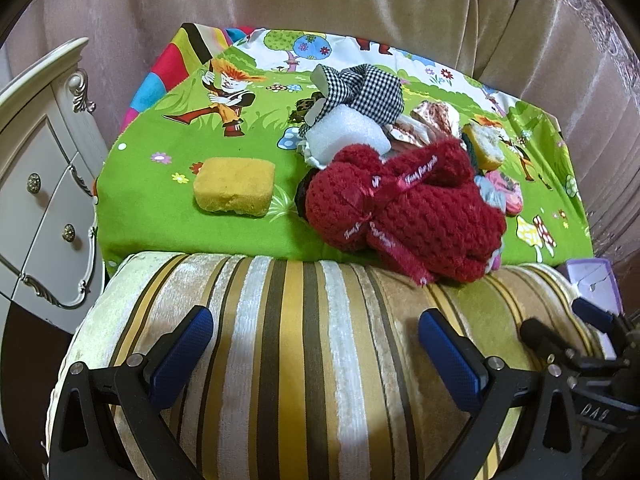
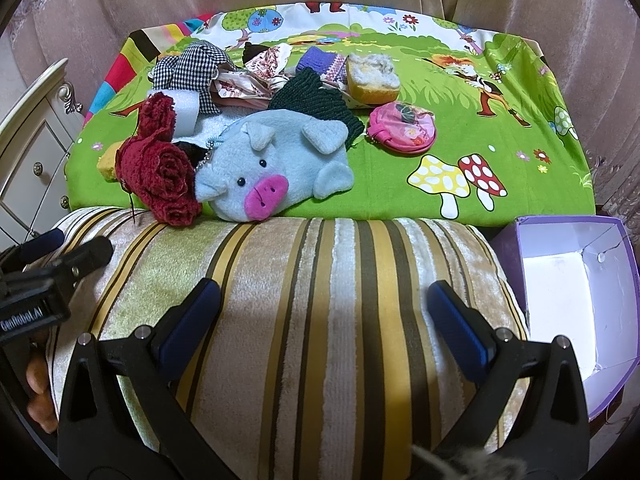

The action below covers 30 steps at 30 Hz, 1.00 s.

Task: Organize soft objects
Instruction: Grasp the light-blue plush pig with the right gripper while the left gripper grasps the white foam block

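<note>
Both grippers, left (image 1: 316, 344) and right (image 2: 324, 316), jaws spread, empty, over striped cushion (image 2: 320, 280). Blue pig plush (image 2: 272, 160) ahead of right; purple box (image 2: 580, 288) to its right.

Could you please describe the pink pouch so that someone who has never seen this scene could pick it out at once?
Start at the green cartoon cloth spread behind the striped cushion. Right of the pile of soft things, past the blue pig plush, lies the pink pouch. It alone is round, flat and bright pink with a floral print, lying apart from the heap.
</note>
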Each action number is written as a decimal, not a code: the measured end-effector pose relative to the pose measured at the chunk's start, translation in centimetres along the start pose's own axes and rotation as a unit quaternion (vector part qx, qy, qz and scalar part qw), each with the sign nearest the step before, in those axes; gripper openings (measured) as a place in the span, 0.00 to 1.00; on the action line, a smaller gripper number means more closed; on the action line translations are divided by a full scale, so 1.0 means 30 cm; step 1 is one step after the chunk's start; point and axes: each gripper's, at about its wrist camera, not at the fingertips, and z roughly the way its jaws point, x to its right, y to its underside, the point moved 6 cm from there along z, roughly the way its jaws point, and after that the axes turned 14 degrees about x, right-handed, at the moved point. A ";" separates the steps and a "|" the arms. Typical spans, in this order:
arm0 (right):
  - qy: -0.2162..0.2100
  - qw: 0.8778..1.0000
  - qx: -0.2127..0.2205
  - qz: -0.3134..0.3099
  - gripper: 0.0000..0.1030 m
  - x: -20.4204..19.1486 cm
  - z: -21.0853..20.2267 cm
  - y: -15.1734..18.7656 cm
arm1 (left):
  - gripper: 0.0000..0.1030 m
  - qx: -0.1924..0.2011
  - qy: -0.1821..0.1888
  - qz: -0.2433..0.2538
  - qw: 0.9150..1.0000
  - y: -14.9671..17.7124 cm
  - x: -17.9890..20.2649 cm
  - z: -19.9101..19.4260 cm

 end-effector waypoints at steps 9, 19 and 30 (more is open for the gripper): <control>0.007 1.000 -0.007 -0.010 1.00 -0.009 0.025 -0.008 | 1.00 -0.029 0.160 -0.193 0.968 -0.094 0.009 0.077; -0.012 0.999 -0.030 0.007 1.00 0.010 0.065 -0.023 | 0.93 -0.070 0.175 -0.237 0.953 -0.127 0.046 0.194; -0.081 0.986 -0.040 0.140 1.00 0.092 0.127 -0.117 | 0.61 -0.085 0.200 -0.247 0.944 -0.121 0.067 0.258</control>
